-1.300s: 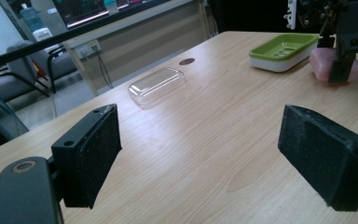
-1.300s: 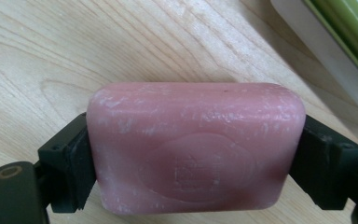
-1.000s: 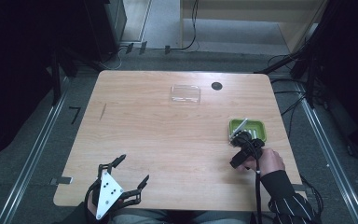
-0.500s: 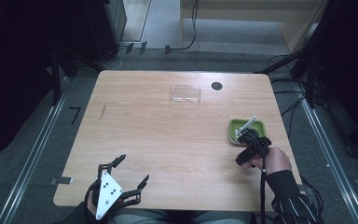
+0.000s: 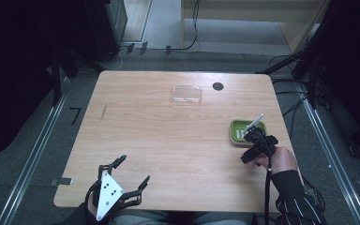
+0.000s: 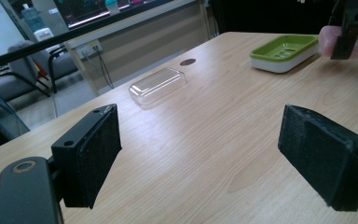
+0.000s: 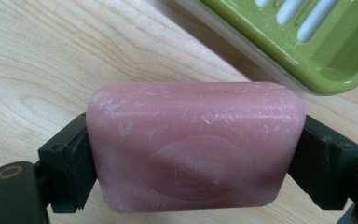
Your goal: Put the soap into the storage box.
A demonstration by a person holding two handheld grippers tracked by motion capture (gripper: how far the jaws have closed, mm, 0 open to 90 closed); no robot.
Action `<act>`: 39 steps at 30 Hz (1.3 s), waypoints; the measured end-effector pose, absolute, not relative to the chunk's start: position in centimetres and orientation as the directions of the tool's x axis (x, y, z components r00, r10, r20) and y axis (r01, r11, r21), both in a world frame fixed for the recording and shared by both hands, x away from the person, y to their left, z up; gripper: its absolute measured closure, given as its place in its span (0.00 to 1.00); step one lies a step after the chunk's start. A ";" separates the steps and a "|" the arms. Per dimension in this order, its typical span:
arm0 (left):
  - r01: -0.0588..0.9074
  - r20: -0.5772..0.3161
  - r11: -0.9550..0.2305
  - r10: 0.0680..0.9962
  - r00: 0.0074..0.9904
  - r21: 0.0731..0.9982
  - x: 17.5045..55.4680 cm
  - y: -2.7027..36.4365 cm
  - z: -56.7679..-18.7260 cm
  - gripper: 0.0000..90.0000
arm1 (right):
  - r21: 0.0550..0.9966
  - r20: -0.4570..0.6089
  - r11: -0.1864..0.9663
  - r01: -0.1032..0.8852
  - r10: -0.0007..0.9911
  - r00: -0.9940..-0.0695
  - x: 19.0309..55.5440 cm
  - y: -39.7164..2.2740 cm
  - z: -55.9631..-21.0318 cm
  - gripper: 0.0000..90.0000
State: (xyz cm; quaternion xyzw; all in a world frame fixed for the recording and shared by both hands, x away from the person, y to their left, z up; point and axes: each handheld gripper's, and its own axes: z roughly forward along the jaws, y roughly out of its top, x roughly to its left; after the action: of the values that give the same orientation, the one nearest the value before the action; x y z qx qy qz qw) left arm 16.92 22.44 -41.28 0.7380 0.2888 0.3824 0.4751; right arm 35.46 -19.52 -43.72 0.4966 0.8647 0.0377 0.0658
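So from my seat the high view gives me the whole table (image 5: pixel 168 140), with the right gripper (image 5: pixel 257 140) parked just on the near side of the green soap dish (image 5: pixel 236 133) and the left gripper (image 5: pixel 122 183) down at the near edge, well apart from everything. What that angle hides is the soap: the right gripper view has a pink soap bar (image 7: pixel 196 144) pinched by its two short ends between the black pads (image 7: pixel 77 161), held just beside the dish's rim (image 7: pixel 307 56) over bare wood. The left gripper view shows its own jaws spread wide with nothing between them, plus a clear plastic lid (image 6: pixel 158 86) lying farther out. The soap has a faint oval stamp, but I can't read any lettering.
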 end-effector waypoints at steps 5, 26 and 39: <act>0.062 0.289 -0.379 0.791 0.540 0.923 16.9 22.4 -41.3 0.15 | 0.147 -0.077 0.492 0.858 0.871 -0.486 35.6 -19.9 -43.3 0.15; 0.063 0.292 -0.385 0.788 0.542 0.921 16.9 22.4 -41.3 0.15 | 0.176 -0.076 0.458 0.871 0.889 -0.452 36.7 -20.4 -42.3 0.16; 0.064 0.294 -0.388 0.786 0.543 0.919 16.9 22.4 -41.3 0.15 | 0.182 -0.064 0.428 0.885 0.903 -0.424 37.4 -21.4 -42.3 0.16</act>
State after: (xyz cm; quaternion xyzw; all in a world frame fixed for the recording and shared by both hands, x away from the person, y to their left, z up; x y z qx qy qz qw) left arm 16.94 22.40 -41.29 0.7404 0.2870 0.3820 0.4727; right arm 37.37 -21.36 -42.26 0.5313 0.8416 0.0601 0.0761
